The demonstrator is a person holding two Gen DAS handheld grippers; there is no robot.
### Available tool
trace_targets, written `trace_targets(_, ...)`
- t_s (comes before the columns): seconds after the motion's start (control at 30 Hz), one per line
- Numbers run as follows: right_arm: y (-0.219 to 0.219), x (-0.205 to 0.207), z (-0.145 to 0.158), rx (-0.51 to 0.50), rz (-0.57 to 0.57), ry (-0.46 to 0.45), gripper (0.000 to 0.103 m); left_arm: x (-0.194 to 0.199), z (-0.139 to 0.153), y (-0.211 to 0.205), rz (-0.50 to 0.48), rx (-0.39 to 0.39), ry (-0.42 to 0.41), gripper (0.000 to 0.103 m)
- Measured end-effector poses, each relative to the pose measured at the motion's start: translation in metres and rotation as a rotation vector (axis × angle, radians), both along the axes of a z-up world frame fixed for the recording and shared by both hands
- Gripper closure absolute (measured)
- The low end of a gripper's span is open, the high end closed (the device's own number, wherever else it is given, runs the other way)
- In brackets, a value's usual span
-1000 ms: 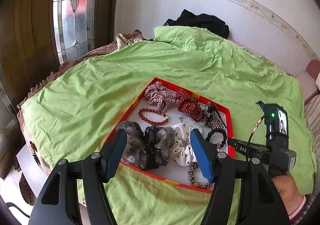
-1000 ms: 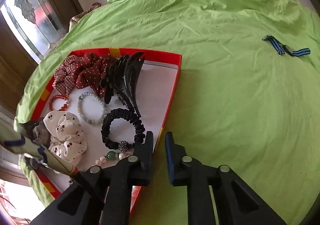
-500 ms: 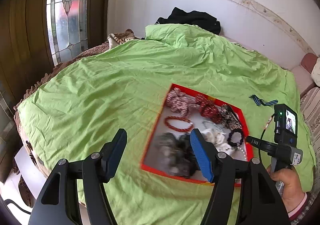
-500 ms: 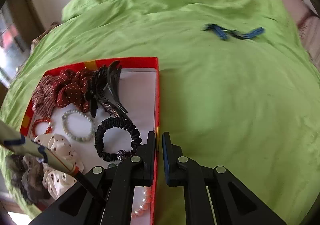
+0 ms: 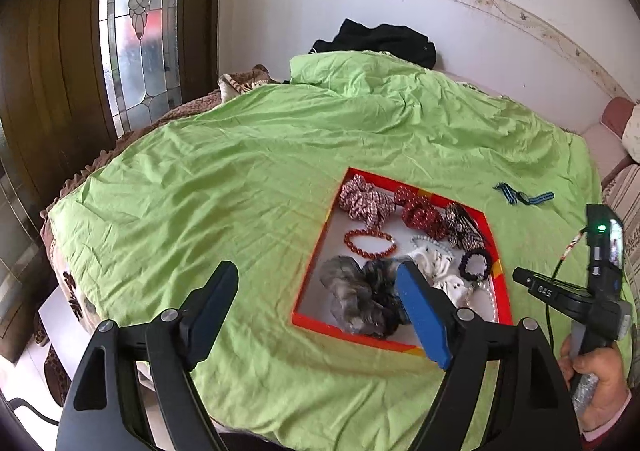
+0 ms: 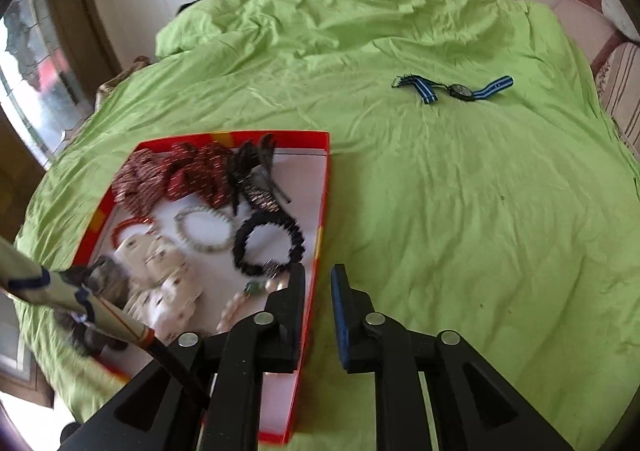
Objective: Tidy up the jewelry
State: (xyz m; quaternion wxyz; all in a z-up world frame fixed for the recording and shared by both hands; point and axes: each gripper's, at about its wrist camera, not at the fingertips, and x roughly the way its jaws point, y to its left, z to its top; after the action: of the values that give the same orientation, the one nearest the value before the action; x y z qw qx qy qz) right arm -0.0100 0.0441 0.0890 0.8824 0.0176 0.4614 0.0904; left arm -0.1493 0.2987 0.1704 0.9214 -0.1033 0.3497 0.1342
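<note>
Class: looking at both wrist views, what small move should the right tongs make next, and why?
Probably reach forward toward the watch. It is the one piece lying loose on the green sheet, outside the red tray that holds the rest. The right tongs are slightly open and hold nothing, at the tray's edge, nearer the watch than the left tongs.

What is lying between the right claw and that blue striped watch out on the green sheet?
Nothing visible. The right claw sits at the red tray's right wall, and only bare green sheet stretches from there to the blue-striped watch. The tray's scrunchies and bracelets all lie off to the left of that line.
</note>
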Motion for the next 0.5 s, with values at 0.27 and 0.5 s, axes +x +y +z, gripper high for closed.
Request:
trace_targets(0.27,0.010,-0.048,0.013,0.009,0.087,-0.020,0.063,-0.009,-0.003,-0.013,-0.014,-0.006,0.024,0.022)
trace_targets(0.5,0.021,-0.088,0.021,-0.010,0.145,-0.042,0.055,-0.022,-0.001,-0.019,-0.019,-0.009,0.021,0.022)
